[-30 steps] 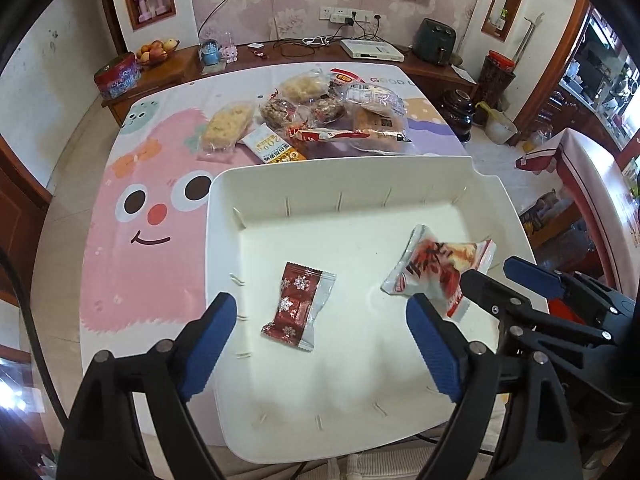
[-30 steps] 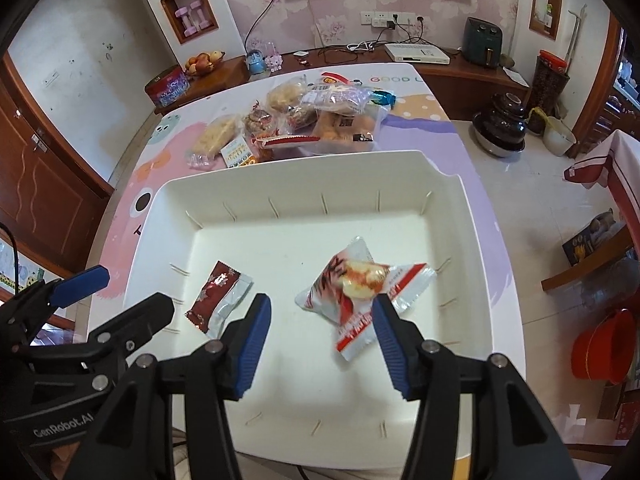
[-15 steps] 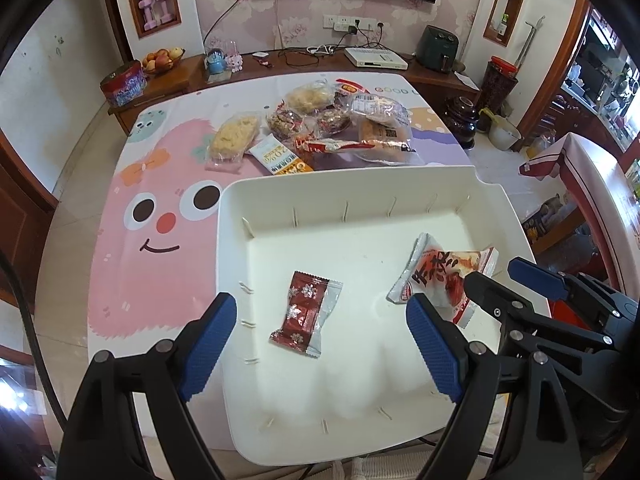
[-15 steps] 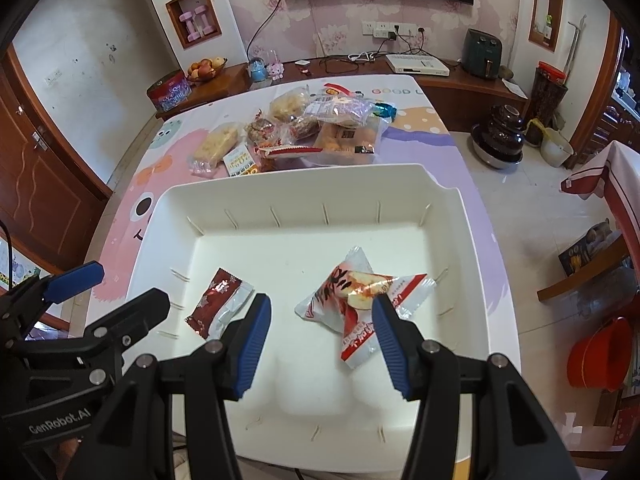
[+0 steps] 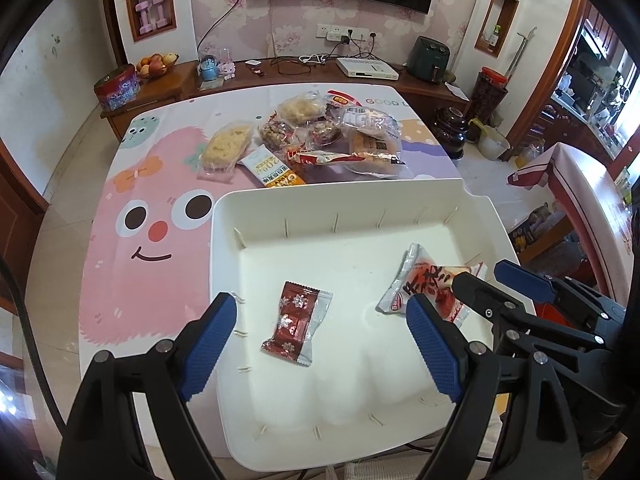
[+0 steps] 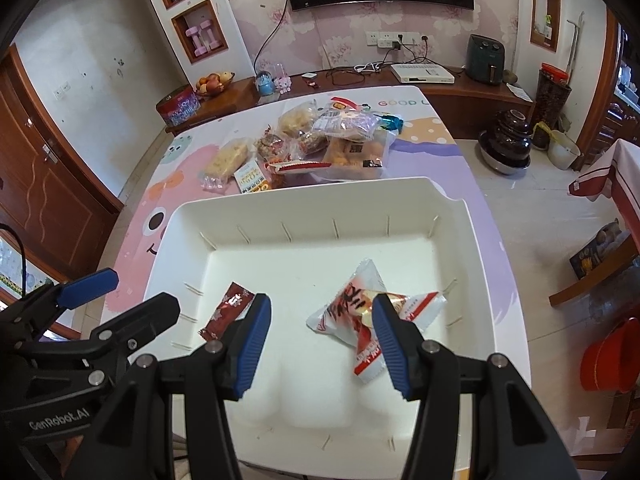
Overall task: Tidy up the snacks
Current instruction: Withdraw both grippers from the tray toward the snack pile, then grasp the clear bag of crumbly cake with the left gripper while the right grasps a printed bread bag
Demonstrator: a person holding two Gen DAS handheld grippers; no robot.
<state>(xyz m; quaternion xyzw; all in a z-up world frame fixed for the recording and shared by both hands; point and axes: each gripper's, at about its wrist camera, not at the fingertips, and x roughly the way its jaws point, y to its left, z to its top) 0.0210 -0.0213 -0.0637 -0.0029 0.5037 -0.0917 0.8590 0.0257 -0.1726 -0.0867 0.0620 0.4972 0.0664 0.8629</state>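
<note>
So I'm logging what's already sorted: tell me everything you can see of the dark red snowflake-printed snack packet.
The dark red snowflake-printed snack packet is a small, glossy pillow-style wrapper with white snowflake prints and silvery crimped ends, sealed as far as can be seen. It lies flat and slightly tilted on the floor of the white plastic bin, left of the white-and-red snack bag and apart from it. Neither gripper touches it.

Left claw [image 5: 320,344] open above dark-red snack packet [image 5: 298,322] in white tray [image 5: 224,240].
</note>
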